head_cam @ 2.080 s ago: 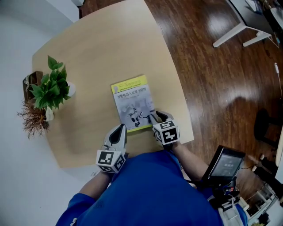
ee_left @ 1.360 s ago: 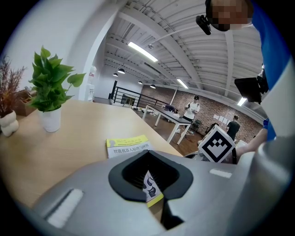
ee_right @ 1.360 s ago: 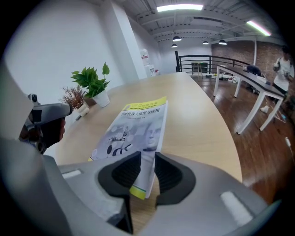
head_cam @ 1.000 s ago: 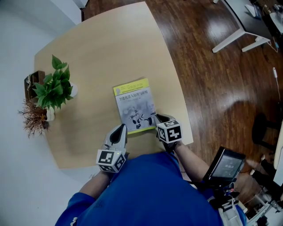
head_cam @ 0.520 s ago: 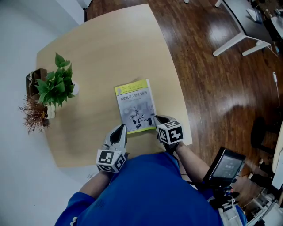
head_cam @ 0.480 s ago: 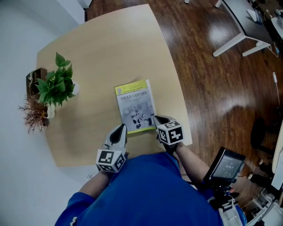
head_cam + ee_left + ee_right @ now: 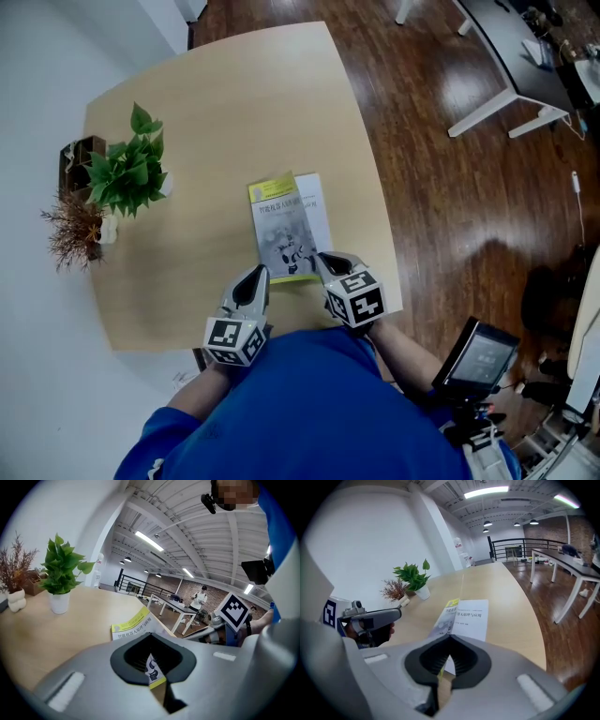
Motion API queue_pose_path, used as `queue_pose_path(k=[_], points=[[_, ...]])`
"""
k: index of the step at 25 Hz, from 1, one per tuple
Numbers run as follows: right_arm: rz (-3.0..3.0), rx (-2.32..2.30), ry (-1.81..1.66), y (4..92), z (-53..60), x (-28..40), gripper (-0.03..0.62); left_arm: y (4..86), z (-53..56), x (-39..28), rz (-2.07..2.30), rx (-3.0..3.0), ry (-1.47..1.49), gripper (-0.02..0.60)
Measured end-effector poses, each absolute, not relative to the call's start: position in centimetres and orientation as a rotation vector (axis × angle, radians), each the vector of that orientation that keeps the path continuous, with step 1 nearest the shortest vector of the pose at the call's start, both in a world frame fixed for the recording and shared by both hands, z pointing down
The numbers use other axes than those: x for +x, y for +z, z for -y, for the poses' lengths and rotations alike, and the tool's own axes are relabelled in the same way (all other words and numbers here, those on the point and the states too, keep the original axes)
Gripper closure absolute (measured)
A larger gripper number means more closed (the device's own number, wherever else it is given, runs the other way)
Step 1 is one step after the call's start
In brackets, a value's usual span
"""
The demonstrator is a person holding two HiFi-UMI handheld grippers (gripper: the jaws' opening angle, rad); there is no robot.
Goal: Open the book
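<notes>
A book with a yellow-and-grey cover (image 7: 281,230) lies on the light wood table (image 7: 216,112). My right gripper (image 7: 323,262) is shut on the cover's near right corner and holds it raised off the white first page (image 7: 317,211). In the right gripper view the tilted cover (image 7: 445,623) runs down into the jaws beside the bare page (image 7: 472,619). My left gripper (image 7: 256,275) is shut with nothing in it, just off the book's near left corner. From the left gripper view the book (image 7: 131,627) lies straight ahead.
A green potted plant (image 7: 127,173) and a dried plant in a white vase (image 7: 70,234) stand at the table's left edge. The table's right edge drops to dark wood floor, with white desk legs (image 7: 487,103) and a screen on a stand (image 7: 478,361) there.
The right gripper has risen and shifted left with the cover's corner in it. The cover has swung up, baring the white page. The left gripper has stayed put.
</notes>
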State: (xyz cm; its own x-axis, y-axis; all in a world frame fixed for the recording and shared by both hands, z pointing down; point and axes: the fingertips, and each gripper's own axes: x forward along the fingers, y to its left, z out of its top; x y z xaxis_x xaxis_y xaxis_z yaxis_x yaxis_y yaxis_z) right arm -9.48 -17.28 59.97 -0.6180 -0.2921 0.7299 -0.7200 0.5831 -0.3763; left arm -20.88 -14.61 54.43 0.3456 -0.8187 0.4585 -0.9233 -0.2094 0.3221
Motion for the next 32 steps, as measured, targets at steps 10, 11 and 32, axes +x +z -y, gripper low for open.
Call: queue_pose_path(k=[10,11,32], points=[[2.292,0.757,0.704,54.0,14.6,-13.5,0.591,52.7,12.2,-22.8,1.539,2.08,0.158,0.574],[2.299,0.748,0.688,53.6,14.4,-14.1,0.591,52.6,12.0,-23.3,1.546,2.077,0.152,0.574],[2.348,0.517,0.61,54.7,10.2,-29.6,0.591,53.8,5.3,-35.5,1.712,1.905,0.098,0.574]])
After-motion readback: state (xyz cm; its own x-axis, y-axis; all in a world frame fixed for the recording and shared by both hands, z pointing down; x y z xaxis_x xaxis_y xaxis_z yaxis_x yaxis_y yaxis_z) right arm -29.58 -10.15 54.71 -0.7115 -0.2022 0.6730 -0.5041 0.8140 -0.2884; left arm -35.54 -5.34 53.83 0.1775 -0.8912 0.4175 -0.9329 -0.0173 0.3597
